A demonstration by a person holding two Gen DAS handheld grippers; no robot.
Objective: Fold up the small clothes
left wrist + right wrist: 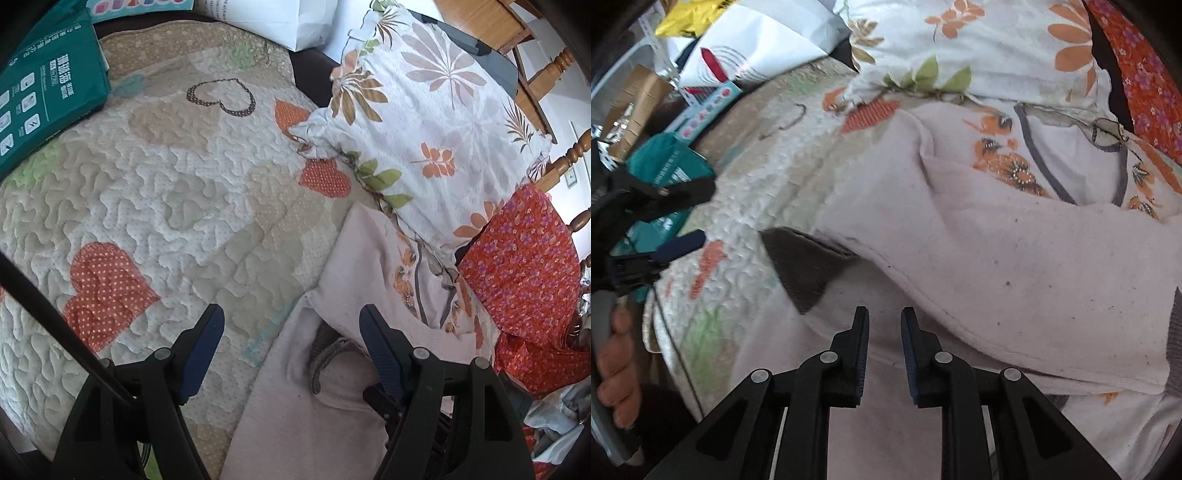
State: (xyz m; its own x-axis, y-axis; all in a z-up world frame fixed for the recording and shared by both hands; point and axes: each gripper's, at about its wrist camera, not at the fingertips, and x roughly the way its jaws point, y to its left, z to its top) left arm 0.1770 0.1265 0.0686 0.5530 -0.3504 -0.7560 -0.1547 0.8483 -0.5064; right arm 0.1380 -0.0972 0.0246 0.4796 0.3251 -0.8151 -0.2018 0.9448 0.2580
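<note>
Two hand-held grippers in view, both angled down at the quilt (pixel 177 192) with its stitched hearts.

Left hand-held gripper (pixel 291 317): jaws spread wide, nothing between the pads. Far to its left, at the quilt's edge, lies a teal package (pixel 48 99). Its left finger (pixel 203 343) hangs over bare quilt; its right finger (pixel 380 350) hangs over the pale pink garment (pixel 306 406), whose near edge runs between the two fingers. A grey knit cuff (pixel 325 354) shows in a fold of the garment just inside the right finger. Beyond and to the right sits a floral pillow (pixel 436 110), with a red flowered cloth (pixel 528 258) further right, beside the pillow's lower corner.

Right wrist view: at far left, my left hand (pixel 617 365) wraps the grey handle of the other tool, whose blue-padded finger points across the quilt. Right hand-held gripper (pixel 884 317): jaws stand slightly apart, a narrow gap, no cloth pinched; whether the tips touch the fabric I cannot tell. The pale pink garment (pixel 997 258) lies directly beneath and ahead of it, a folded sleeve crossing to the right. A grey patch (pixel 801 266) shows ahead-left of the tips. An orange flower print (pixel 1015 170) sits on the garment's front, further ahead and right.
</note>
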